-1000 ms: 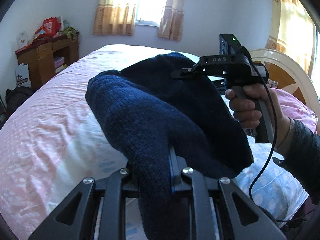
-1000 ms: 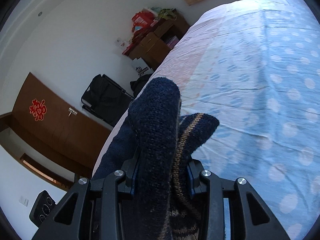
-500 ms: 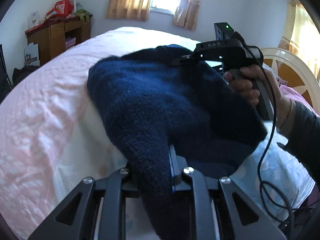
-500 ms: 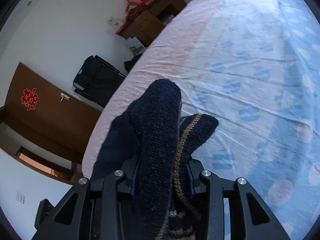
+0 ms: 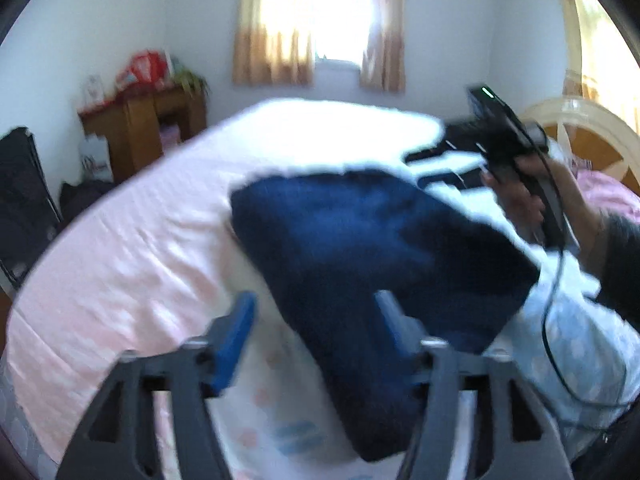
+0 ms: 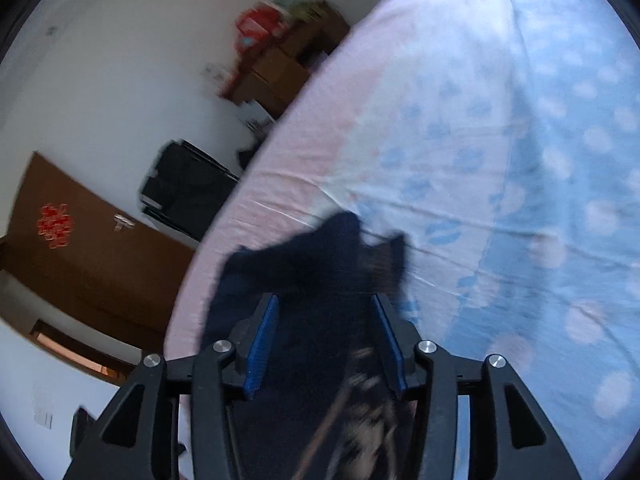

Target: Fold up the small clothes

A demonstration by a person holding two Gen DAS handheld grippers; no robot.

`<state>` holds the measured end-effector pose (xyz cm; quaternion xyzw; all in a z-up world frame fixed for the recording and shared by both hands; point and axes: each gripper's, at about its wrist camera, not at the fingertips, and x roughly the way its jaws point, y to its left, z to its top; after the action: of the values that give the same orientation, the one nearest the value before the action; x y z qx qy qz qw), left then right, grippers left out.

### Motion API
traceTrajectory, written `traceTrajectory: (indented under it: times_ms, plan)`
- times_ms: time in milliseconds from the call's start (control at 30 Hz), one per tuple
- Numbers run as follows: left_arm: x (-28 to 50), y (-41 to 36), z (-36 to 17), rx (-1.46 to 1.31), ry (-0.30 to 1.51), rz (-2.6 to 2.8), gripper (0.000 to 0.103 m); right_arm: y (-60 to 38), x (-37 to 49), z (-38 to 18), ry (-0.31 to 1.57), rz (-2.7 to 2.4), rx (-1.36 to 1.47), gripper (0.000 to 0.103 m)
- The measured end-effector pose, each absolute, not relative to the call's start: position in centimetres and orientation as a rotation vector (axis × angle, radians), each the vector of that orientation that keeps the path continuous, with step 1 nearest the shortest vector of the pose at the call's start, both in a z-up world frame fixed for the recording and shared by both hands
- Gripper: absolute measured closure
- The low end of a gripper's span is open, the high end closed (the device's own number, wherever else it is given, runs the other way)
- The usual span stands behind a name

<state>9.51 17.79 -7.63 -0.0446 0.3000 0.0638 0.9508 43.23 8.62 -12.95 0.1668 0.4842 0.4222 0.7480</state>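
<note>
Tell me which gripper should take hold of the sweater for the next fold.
Probably the right gripper: its open fingers straddle the navy sweater, knit lying between the blue pads. The left gripper is open too, but only its right finger overlaps the edge, the other over bare bedsheet.

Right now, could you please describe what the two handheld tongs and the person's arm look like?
Both tongs, left tongs and right tongs, have black, angular frames with triangular cut-outs, silver screw heads at the joints and blue pads lining the fingers. Seen from the left camera, the right unit has a black pistol-style handle, a small green light on top and a thin black cable trailing down. The person's sleeve is dark.
</note>
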Motion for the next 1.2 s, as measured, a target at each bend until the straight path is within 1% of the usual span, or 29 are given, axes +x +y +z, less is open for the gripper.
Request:
traceTrajectory:
  times_ms: [33,67,133,233,300,333,367,467,533,633,733,900,967,1033,1200]
  plan:
    - [9.5,18.2,-6.9,-0.111,0.575,0.135,0.022,8.2,42.4,-11.9,1.035,0.948,0.371,0.049]
    - [9.8,18.3,-6.7,-0.122,0.568,0.128,0.022,8.0,41.4,-11.1,1.017,0.987,0.382,0.046]
    - [11.1,18.7,-7.0,-0.128,0.587,0.142,0.022,8.1,39.0,-10.4,1.012,1.101,0.406,0.036]
    - [13.7,19.6,-10.1,-0.137,0.698,0.216,0.021,9.5,36.5,-12.2,1.129,1.173,0.384,0.036]
    - [14.0,20.3,-11.5,-0.176,0.732,0.223,0.016,9.3,35.7,-14.2,1.180,1.116,0.340,0.036]
    - [13.9,20.6,-12.1,-0.204,0.733,0.216,0.009,8.7,35.6,-15.5,1.185,1.064,0.319,0.036]
    - [13.8,20.8,-12.5,-0.223,0.732,0.211,0.006,7.9,36.0,-16.6,1.177,1.060,0.353,0.037]
    - [13.4,21.3,-12.4,-0.269,0.730,0.196,0.006,5.4,36.9,-18.3,1.140,1.143,0.541,0.039]
    - [12.8,21.1,-11.7,-0.269,0.718,0.206,0.007,4.8,36.7,-18.4,1.134,1.146,0.572,0.039]
    - [11.9,20.3,-10.3,-0.256,0.691,0.213,0.007,3.5,35.4,-16.9,1.080,1.075,0.542,0.037]
    - [10.7,19.9,-8.4,-0.235,0.641,0.218,0.004,1.4,33.5,-14.6,1.022,1.013,0.525,0.037]
    - [8.3,17.9,-5.4,-0.164,0.581,0.261,0.003,0.9,27.9,-8.7,0.849,0.832,0.315,0.036]
    - [7.7,17.0,-4.4,-0.131,0.559,0.276,0.002,0.7,25.9,-6.6,0.792,0.785,0.277,0.034]
    - [7.3,16.4,-3.5,-0.115,0.538,0.266,0.002,-0.2,23.9,-5.2,0.743,0.756,0.265,0.027]
    - [6.6,15.6,-1.8,-0.104,0.497,0.252,0.000,-0.3,19.2,-2.1,0.626,0.689,0.143,0.027]
